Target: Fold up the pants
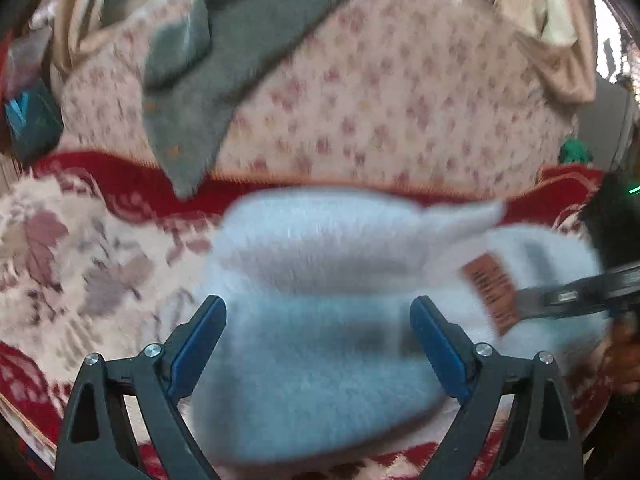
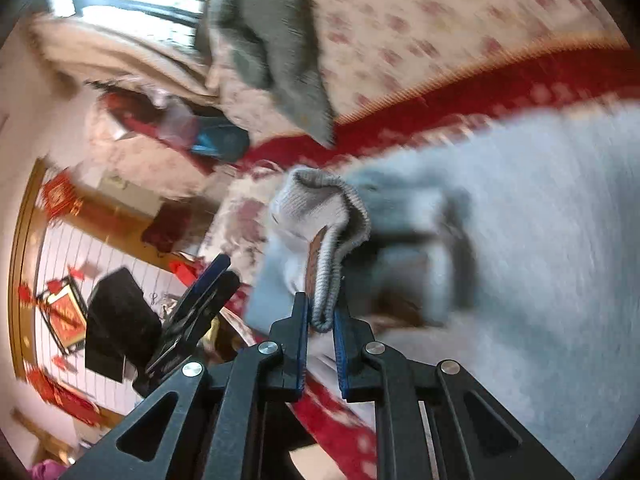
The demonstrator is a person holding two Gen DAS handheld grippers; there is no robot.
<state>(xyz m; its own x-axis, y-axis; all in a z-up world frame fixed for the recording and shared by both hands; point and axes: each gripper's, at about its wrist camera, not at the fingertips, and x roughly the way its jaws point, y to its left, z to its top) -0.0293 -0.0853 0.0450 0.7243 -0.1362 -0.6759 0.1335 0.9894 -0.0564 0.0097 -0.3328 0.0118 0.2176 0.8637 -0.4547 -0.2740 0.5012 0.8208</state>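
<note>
The light blue-white fleece pants lie bunched on the red and cream patterned blanket; an orange tag shows near the waistband. My left gripper is open, its blue-padded fingers on either side of the cloth. My right gripper is shut on the ribbed waistband of the pants and holds it up. The right gripper also shows at the right edge of the left wrist view. The left gripper appears at lower left in the right wrist view.
A grey garment lies on a pink flowered quilt behind the pants. Beige curtains hang at the back. A blue object sits at the far left. A wall with red decorations shows in the right wrist view.
</note>
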